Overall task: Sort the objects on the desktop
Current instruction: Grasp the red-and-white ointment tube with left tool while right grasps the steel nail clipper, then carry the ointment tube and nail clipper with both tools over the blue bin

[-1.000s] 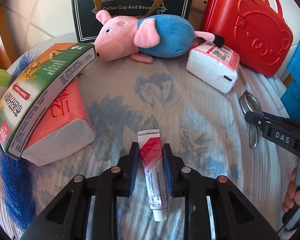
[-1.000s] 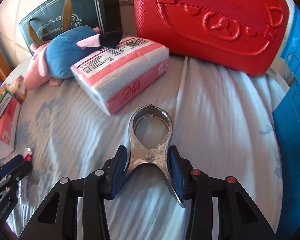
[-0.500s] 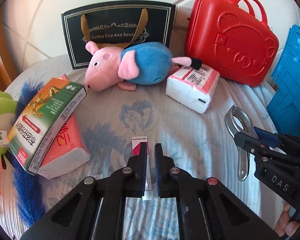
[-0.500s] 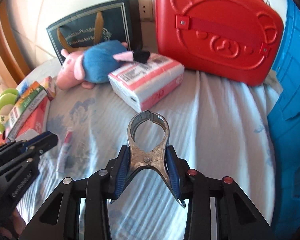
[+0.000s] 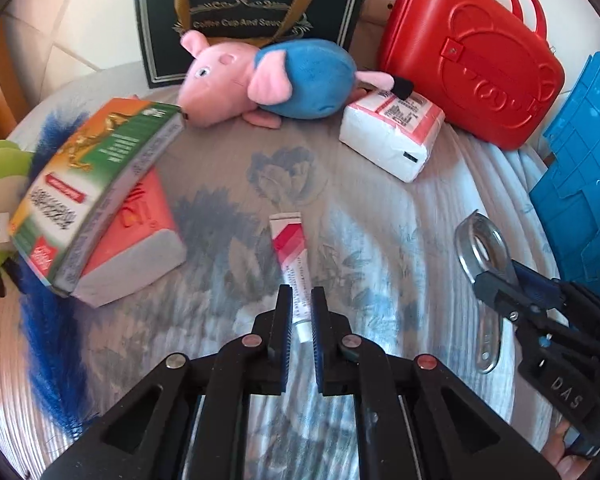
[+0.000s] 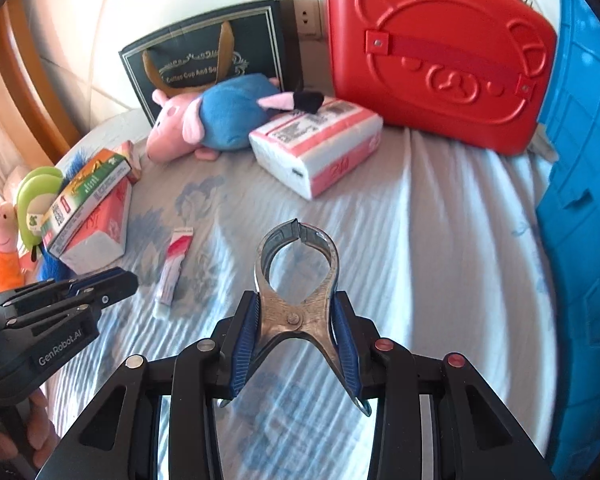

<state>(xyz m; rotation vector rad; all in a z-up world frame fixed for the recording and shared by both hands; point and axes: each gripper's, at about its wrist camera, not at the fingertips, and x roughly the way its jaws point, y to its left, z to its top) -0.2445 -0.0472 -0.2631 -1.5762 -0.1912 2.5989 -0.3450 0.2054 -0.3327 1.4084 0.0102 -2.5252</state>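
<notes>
Blue-flowered cloth over the table, tiled wall behind, and clutter along the back: dark gift bag at 12 o'clock, plush pig in front of it, red case at 1-2 o'clock, tissue pack just below the pig's tail, and a green box leaning on another tissue pack at 9 o'clock. What changed since a second ago: the left gripper had its blue pads either side of the tube with gaps showing, and now they've closed right in and pinch its lower end near the cap. The tube points away toward 12 o'clock, and whether it has left the cloth I can't tell. The right gripper was low over the cloth with the metal clip back then; now it's higher, so more of the table shows in its view. Both grippers tilt steeply downward. The right one is clamped on the clip's handles, ring end pointing forward to 12 o'clock, clear of the cloth. In the left view it sits at 3-4 o'clock, well apart from the tube. Fingers wrap the left gripper's handle at 8 o'clock in the right view.
</notes>
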